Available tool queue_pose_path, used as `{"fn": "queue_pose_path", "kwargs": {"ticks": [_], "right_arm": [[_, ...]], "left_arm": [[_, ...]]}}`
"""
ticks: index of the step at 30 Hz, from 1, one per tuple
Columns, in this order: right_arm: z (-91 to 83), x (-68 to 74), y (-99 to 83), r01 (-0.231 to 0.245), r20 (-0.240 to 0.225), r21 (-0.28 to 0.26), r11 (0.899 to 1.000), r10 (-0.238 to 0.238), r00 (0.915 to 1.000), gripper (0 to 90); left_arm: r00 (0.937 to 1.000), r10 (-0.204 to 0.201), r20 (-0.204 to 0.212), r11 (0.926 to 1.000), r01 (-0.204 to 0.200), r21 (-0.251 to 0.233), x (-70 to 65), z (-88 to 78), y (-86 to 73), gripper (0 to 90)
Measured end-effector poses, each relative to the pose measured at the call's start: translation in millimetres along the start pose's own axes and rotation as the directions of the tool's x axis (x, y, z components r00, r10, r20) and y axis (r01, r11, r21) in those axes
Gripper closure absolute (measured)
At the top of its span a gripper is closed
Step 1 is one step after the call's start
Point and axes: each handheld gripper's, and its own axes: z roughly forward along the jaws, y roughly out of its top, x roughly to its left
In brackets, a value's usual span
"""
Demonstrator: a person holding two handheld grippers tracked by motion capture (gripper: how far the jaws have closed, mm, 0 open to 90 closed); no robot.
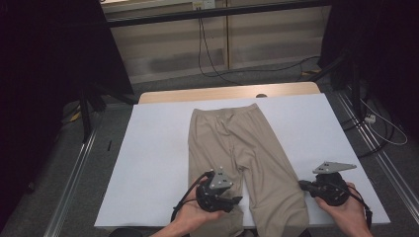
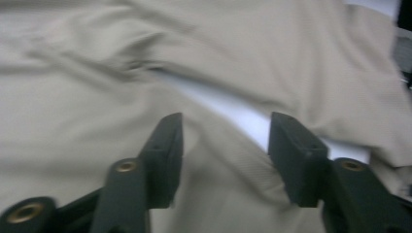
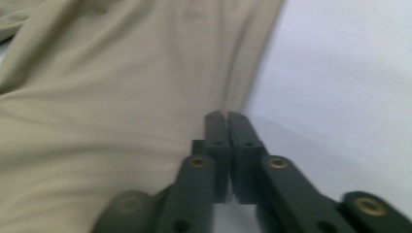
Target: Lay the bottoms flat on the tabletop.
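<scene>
I held my left tool (image 1: 236, 201) low over the near edge of the desk (image 1: 153, 163), my palm cupped under its body and its jaws pointing right across the left leg of the beige trousers (image 1: 237, 148), spread apart with fabric beneath them but nothing pinched. My right tool (image 1: 302, 185) lay level near the desk's near right corner, pointing left at the outer edge of the right leg, its jaws clenched together just beside the cloth. The trousers lay flat down the desk's middle, waistband toward the far edge.
</scene>
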Motion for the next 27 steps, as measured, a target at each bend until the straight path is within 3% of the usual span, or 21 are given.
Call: {"fn": "queue_pose_path", "kwargs": {"ticks": [5, 10, 16, 19, 26, 27], "right_arm": [[-2.8, 3.5, 2.8, -0.004, 0.008, -0.058, 0.998, 0.005, 1.0000, 64.2], [-4.1, 10.3, 6.9, 0.013, 0.001, -0.103, 0.995, -0.013, 0.9999, 58.9], [-1.8, 13.8, 10.1, 0.015, -0.006, -0.127, 0.992, -0.016, 0.9999, 54.1], [-5.9, 14.9, 11.1, 0.002, -0.009, -0.172, 0.985, -0.004, 1.0000, 49.9], [-16.2, 20.4, 12.1, -0.015, -0.021, -0.283, 0.959, 0.009, 0.9997, 31.8], [-16.7, 21.0, 12.2, -0.016, -0.022, -0.290, 0.957, 0.010, 0.9997, 30.1]], "left_arm": [[0.9970, -0.024, -0.073, 0.9995, 0.023, -0.024, 18.3, -17.5, -13.5, 32.8], [0.9930, -0.045, -0.109, 0.9989, 0.044, -0.017, 33.6, -33.8, -31.6, 28.8], [0.9821, -0.098, -0.161, 0.9950, 0.093, -0.035, 47.2, -49.7, -49.9, 25.9], [0.9729, -0.147, -0.178, 0.9871, 0.133, -0.089, 51.3, -58.3, -49.9, 19.1], [0.9625, -0.177, -0.205, 0.9735, 0.141, -0.180, 58.4, -77.1, -55.2, 8.1], [0.9560, -0.206, -0.209, 0.9652, 0.163, -0.204, 61.1, -80.8, -56.9, 7.4]]}}
